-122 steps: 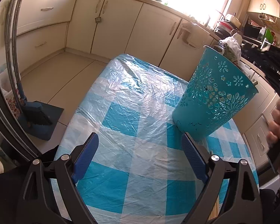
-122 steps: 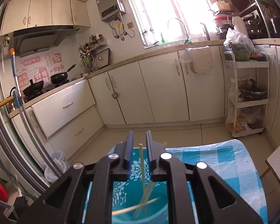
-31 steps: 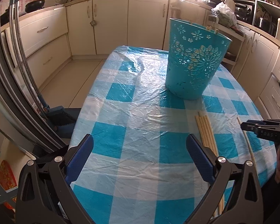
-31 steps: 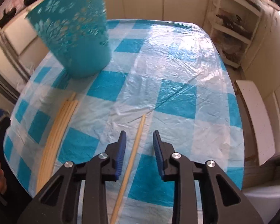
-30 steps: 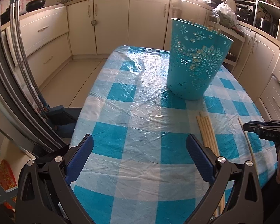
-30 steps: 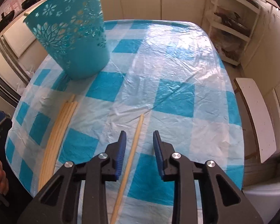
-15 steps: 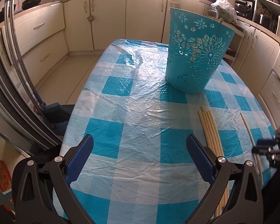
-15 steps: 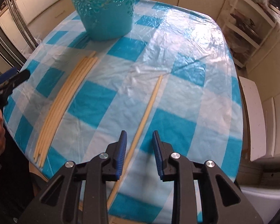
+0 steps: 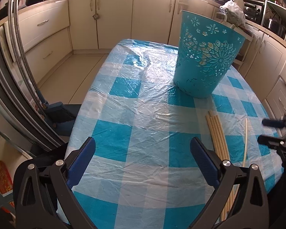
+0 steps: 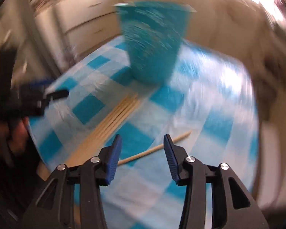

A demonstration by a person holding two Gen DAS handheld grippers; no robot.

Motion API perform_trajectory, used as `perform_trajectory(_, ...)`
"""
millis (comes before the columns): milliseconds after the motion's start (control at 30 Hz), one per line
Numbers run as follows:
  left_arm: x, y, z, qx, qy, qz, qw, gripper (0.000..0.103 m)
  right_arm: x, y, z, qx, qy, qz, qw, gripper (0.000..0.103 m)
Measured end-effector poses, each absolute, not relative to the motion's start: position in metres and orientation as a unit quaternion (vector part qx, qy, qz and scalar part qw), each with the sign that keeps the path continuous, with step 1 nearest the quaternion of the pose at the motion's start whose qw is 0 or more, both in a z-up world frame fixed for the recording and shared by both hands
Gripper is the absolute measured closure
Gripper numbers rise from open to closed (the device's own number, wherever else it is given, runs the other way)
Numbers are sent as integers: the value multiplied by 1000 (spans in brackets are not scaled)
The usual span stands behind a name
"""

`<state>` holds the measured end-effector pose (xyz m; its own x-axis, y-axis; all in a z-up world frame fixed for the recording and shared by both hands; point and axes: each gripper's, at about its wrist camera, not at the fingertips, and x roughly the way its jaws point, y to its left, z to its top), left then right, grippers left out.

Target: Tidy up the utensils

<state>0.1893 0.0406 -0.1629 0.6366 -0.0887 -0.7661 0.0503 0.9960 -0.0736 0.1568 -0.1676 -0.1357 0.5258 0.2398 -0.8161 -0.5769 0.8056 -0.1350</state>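
Note:
A teal cut-out basket (image 9: 206,57) (image 10: 152,43) stands at the far side of the blue-checked table (image 9: 124,126). A bundle of several pale chopsticks (image 9: 217,135) (image 10: 112,118) lies in front of it, and a single chopstick (image 9: 245,137) (image 10: 143,153) lies apart to the right. My left gripper (image 9: 143,145) hangs wide open over the near table edge, holding nothing. My right gripper (image 10: 142,139) (image 9: 265,130) hovers above the single chopstick with its jaws opening. The stick lies crosswise on the cloth below the gap, untouched. The right wrist view is motion-blurred.
Cream kitchen cabinets (image 9: 114,19) run along the back and right. A blue broom and dustpan (image 9: 57,114) sit on the floor left of the table beside a metal pole (image 9: 19,57). The table's near edge is just under both grippers.
The right gripper has rolled and swung, so the single chopstick now lies crosswise under it, and its jaws have widened. The left gripper has stayed almost still.

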Motion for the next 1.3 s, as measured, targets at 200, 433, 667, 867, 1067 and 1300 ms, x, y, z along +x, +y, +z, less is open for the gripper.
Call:
perform_trajectory(200, 198, 47, -166, -35, 437, -29, 898, 8, 153, -150, -141, -426, 390, 376, 724, 57)
perform_trajectory(433, 212, 62, -173, -64, 458, -7, 887, 8, 147, -127, -178, -549, 373, 489, 566, 57)
perform_trajectory(667, 227, 79, -175, -94, 469, 11, 878, 8, 199, -135, -179, -451, 482, 507, 555, 36)
perform_trajectory(867, 234, 82, -174, -103, 464, 12, 880, 8, 202, -166, -178, -363, 557, 428, 612, 32)
perform_trajectory(1067, 226, 75, -169, -107, 455, -3, 884, 8, 197, -206, -181, -271, 645, 289, 653, 27)
perform_trajectory(1300, 217, 75, -159, -121, 442, -24, 888, 8, 176, -275, -179, -72, 692, 103, 711, 12)
